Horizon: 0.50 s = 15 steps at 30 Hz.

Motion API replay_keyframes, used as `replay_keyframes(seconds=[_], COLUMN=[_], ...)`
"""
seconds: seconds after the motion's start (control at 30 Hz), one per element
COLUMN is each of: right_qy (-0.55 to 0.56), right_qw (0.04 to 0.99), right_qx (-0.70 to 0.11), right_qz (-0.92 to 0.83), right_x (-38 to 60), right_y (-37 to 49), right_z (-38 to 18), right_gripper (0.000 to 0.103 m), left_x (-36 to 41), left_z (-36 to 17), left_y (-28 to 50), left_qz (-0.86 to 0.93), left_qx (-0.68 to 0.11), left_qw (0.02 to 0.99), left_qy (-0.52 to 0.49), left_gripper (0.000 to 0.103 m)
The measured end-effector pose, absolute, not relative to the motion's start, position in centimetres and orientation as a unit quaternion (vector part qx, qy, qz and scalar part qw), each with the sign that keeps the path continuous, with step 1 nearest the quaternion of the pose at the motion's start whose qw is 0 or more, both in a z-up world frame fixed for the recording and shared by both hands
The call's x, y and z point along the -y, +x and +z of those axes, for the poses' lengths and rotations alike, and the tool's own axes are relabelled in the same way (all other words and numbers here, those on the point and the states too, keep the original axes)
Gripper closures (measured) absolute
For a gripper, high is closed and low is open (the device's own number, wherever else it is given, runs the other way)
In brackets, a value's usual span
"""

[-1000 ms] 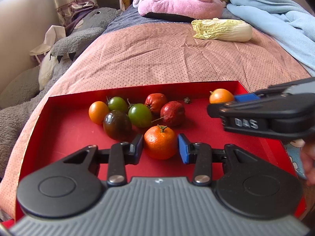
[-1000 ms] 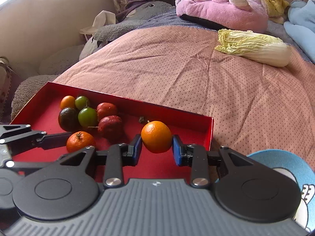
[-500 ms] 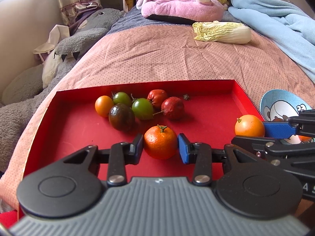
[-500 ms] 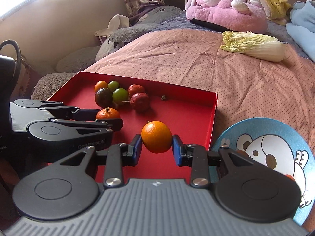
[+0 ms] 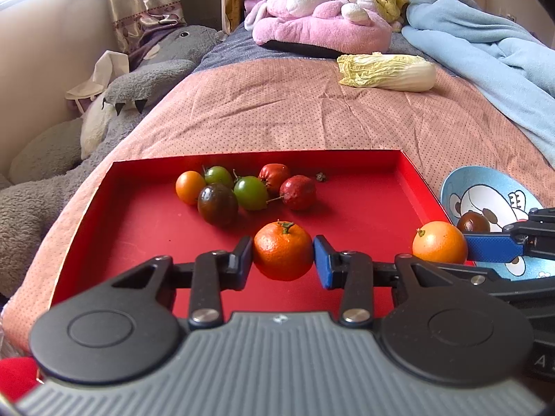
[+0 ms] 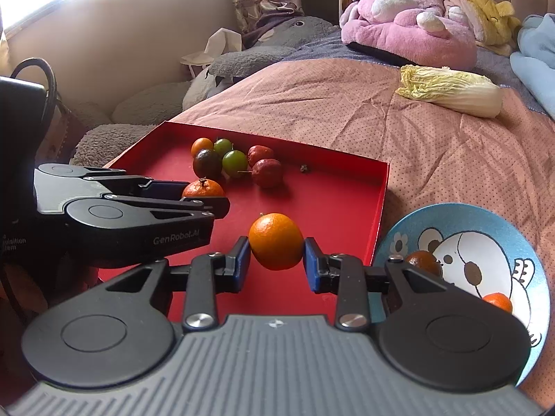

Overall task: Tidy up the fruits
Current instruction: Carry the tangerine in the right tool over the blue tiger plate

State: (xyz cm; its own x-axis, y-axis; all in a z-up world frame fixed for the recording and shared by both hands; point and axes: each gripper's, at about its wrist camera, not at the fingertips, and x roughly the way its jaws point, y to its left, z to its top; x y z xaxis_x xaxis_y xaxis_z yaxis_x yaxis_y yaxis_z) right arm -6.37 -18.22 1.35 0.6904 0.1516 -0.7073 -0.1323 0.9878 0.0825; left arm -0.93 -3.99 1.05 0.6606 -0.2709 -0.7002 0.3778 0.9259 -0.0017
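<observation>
Left wrist view, from left to right: a grey plush toy [image 5: 114, 111] slumps along the bed's edge beside a pink dotted bedspread [image 5: 295, 118]. On the bedspread lies a shallow red tray [image 5: 138, 242], and toward its far side sits a cluster of small fruits: an orange tomato [image 5: 189, 187], two green tomatoes [image 5: 250, 192], a dark tomato [image 5: 217, 204] and two red fruits [image 5: 297, 192]. Nearer the camera, the left gripper [image 5: 282, 258] is clamped on a stemmed tangerine [image 5: 282, 254], its blue pads pressing both sides of the fruit above the tray floor. Beyond, a napa cabbage [image 5: 386, 71] rests on the bedspread, with a pink plush rabbit [image 5: 319, 24] and a light blue blanket [image 5: 485, 48] behind it. At far right, the right gripper holds a smooth orange [image 5: 439, 242] at the tray's right rim, next to a blue cartoon bowl [image 5: 485, 194] with a dark fruit [image 5: 473, 222] inside.

Right wrist view, from left to right: the left gripper's black body [image 6: 121, 208] reaches in over the tray [image 6: 347, 208] with its tangerine [image 6: 203, 189]. At centre, the right gripper [image 6: 276, 260] is closed narrowly on the orange [image 6: 275, 241], pads tight against it, held over the tray's near right corner. Just right of the tray, the bowl [image 6: 485, 222] sits on the bedspread, with two more orange fruits [image 6: 497, 302] partly hidden behind the gripper.
</observation>
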Motion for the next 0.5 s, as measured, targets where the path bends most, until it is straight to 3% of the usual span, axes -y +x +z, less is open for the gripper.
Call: replay_keyframes(seconds=[0.5], right_qy=[0.004], right_qw=[0.919], right_qx=[-0.386], right_qz=[0.077], right_x=[18.2], right_y=[-7.5], right_z=[1.7], right_gripper=[0.065], left_x=[3.8], left_z=[1.4], left_y=[-1.4], left_qz=[-0.170], left_qx=[-0.367], left_qw=[0.912], left_qy=[0.064], left_gripper=[0.062])
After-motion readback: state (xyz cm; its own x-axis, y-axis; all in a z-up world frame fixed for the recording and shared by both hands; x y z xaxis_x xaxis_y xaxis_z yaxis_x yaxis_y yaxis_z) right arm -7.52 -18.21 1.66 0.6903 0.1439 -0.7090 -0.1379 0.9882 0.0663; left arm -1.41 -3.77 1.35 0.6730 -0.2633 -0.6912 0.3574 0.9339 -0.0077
